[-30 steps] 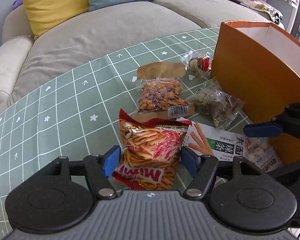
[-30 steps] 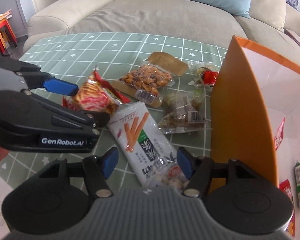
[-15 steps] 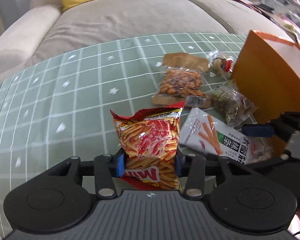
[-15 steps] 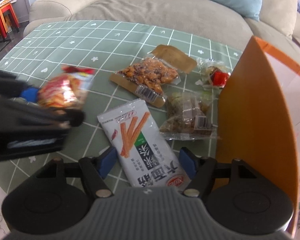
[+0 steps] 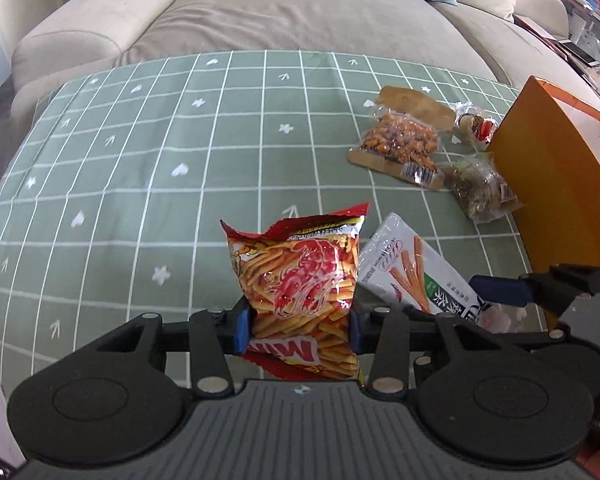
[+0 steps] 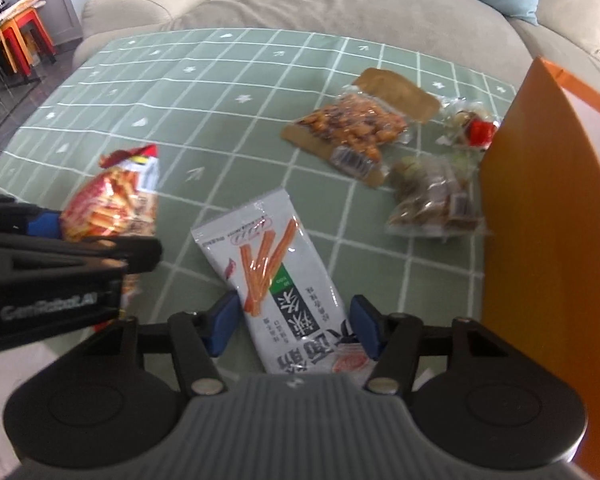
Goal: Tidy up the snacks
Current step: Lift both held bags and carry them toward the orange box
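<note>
My left gripper (image 5: 297, 330) is shut on a red bag of shrimp sticks (image 5: 300, 280) and holds it upright above the green checked tablecloth (image 5: 180, 160). The same bag (image 6: 112, 208) shows at the left of the right wrist view. My right gripper (image 6: 294, 326) is open, its jaws either side of the near end of a white stick-snack packet (image 6: 276, 276) that lies flat on the cloth. That packet (image 5: 412, 268) also shows just right of the red bag. An orange box (image 6: 540, 220) stands open at the right.
A clear bag of nuts (image 6: 352, 124), a bag of brownish snacks (image 6: 432, 200) and a small red-and-white wrapped sweet (image 6: 470, 128) lie near the orange box (image 5: 556, 184). A beige sofa (image 5: 300, 12) with cushions runs behind the table.
My left gripper has shut on the red shrimp-stick bag and lifted it off the cloth, swinging left. My right gripper has stayed open over the white packet.
</note>
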Demonstrator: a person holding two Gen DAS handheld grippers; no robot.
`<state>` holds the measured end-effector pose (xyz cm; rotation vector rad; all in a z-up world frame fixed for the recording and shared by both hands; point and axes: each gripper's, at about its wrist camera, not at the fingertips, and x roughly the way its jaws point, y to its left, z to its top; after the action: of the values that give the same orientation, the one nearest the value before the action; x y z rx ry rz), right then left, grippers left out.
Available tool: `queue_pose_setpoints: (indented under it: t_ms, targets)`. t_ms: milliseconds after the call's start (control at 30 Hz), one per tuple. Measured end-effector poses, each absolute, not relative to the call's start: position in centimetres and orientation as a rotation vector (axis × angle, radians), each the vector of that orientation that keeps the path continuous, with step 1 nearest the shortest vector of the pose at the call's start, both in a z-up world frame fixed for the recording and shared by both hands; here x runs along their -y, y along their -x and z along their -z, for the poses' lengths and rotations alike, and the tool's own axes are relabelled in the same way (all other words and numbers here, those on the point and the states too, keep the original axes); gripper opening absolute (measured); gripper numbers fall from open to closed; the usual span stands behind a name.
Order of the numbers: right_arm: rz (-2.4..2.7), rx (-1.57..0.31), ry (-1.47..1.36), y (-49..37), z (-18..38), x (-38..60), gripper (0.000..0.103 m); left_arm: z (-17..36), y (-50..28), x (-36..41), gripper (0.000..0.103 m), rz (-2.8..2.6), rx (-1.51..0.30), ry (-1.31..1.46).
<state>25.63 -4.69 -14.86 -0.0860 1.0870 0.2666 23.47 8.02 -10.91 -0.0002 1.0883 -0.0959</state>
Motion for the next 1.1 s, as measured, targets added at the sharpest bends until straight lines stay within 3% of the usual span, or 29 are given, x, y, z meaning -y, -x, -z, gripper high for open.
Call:
queue_pose_setpoints:
  t_ms: [600, 1100]
  targets:
    - [-0.275, -1.099, -0.078, -21.9, 12.3, 7.1, 0.051, 8.7, -19.5, -8.6, 0.049, 0.051, -1.069, 0.038]
    - [-0.318, -0.937, -0.205, -21.1, 6.5, 9.3, 0.049, 5.1, -17.4, -7.4, 0.049, 0.043, -0.991, 0.011]
